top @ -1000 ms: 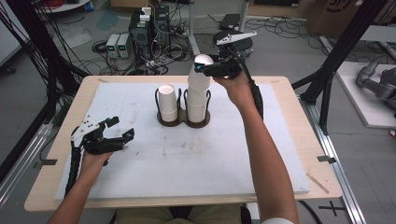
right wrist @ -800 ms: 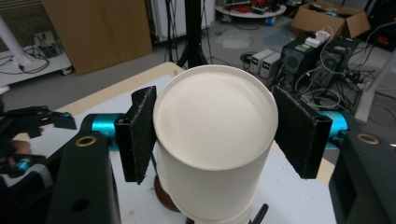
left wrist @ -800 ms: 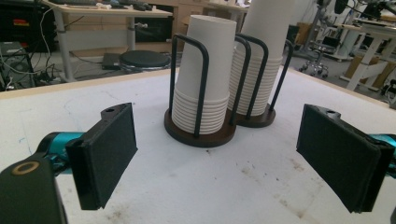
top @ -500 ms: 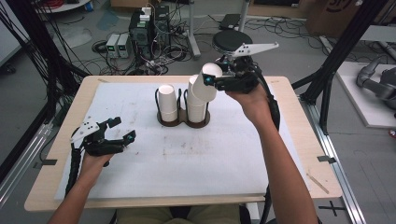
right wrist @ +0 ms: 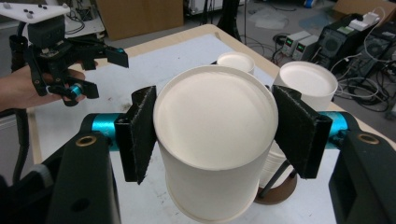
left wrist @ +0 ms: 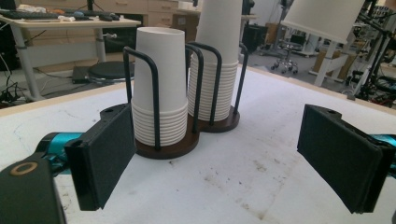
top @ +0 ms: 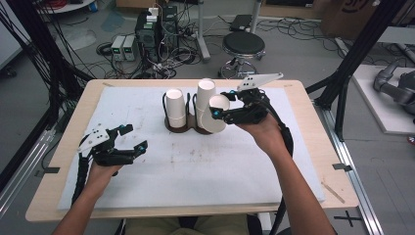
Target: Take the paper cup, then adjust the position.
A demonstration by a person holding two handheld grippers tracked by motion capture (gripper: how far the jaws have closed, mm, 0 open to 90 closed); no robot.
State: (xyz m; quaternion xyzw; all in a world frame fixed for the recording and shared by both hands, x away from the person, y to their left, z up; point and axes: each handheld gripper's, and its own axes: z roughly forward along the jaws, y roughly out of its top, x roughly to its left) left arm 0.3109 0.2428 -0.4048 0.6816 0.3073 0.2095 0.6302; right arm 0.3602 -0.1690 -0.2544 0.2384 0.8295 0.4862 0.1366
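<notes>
My left hand-held gripper (top: pixel 129 139) sits nearest to me, low over the white mat (top: pixel 195 176) on the table (top: pixel 313 147), its jaws standing wide with nothing between them. In the left gripper view they frame the cup holder (left wrist: pixel 187 140) from a little way off, touching nothing.

Farther out, my right hand-held gripper (right wrist: pixel 217 135) is clamped on a single white paper cup (right wrist: pixel 212 140), one pad on each side of its wall near the closed base, which faces the camera in the right gripper view. In the high view that cup (top: pixel 217 115) hangs tilted in the air, just in front of and to the right of the holder (top: pixel 188 126), clear of the mat.

Behind it stand the two stacks in the wire holder: the shorter left stack (top: pixel 175 106) and the taller right stack (top: pixel 205 100), both upside down.

The risks, as I judge them: the cup is thin paper, so a harder squeeze could buckle the wall, and a looser one could let it slip, since the pads grip a tapered side. It also hangs close to the taller stack and the wire posts (left wrist: pixel 156 98); a careless swing could knock the stack askew or catch the rim. Set down while tilted like this, it may tip over and roll.
</notes>
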